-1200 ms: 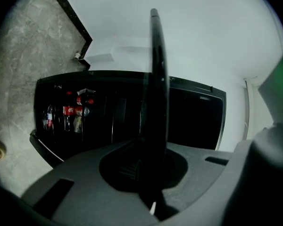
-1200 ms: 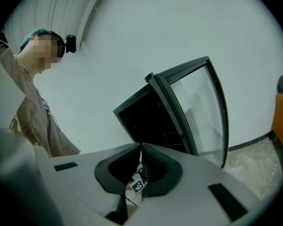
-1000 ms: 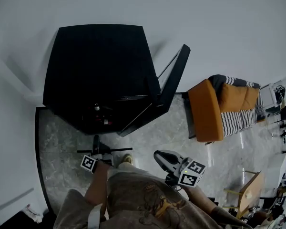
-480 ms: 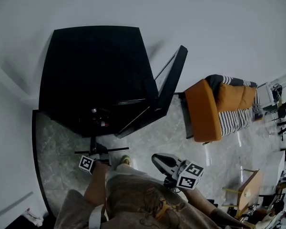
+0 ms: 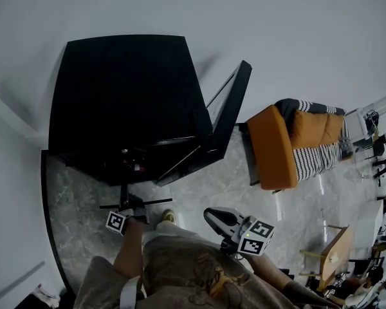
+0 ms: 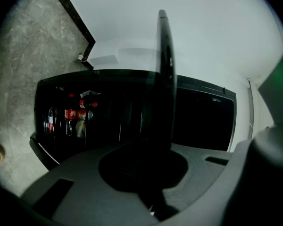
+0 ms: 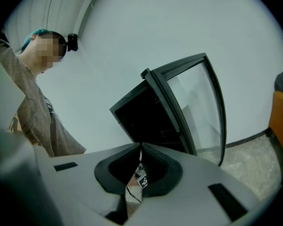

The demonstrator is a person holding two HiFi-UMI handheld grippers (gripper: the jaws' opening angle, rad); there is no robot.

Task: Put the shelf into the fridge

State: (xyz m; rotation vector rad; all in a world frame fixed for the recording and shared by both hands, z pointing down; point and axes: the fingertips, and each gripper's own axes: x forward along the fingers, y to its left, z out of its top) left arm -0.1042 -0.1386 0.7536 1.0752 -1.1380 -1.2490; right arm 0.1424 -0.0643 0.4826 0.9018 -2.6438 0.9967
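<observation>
The black fridge point(image 5: 125, 102) stands against the wall with its glass door point(image 5: 228, 118) swung open to the right. Bottles point(image 6: 75, 114) stand on a lower level inside. The shelf point(image 5: 151, 202) is a thin dark panel, seen edge-on as a tall black strip point(image 6: 164, 79) in the left gripper view. My left gripper point(image 5: 130, 203) is shut on its near edge, just in front of the fridge opening. The right gripper point(image 5: 209, 213) hangs lower right of the door with its jaws pressed together and nothing between them point(image 7: 140, 149).
An orange sofa point(image 5: 273, 150) with striped cushions sits right of the door. A wooden stool point(image 5: 334, 256) is at the lower right. A dark border strip point(image 5: 45, 217) edges the marble floor on the left. My own torso fills the bottom of the head view.
The head view has drifted slightly, so the fridge sits a little further left. Both grippers and the shelf stay almost where they were.
</observation>
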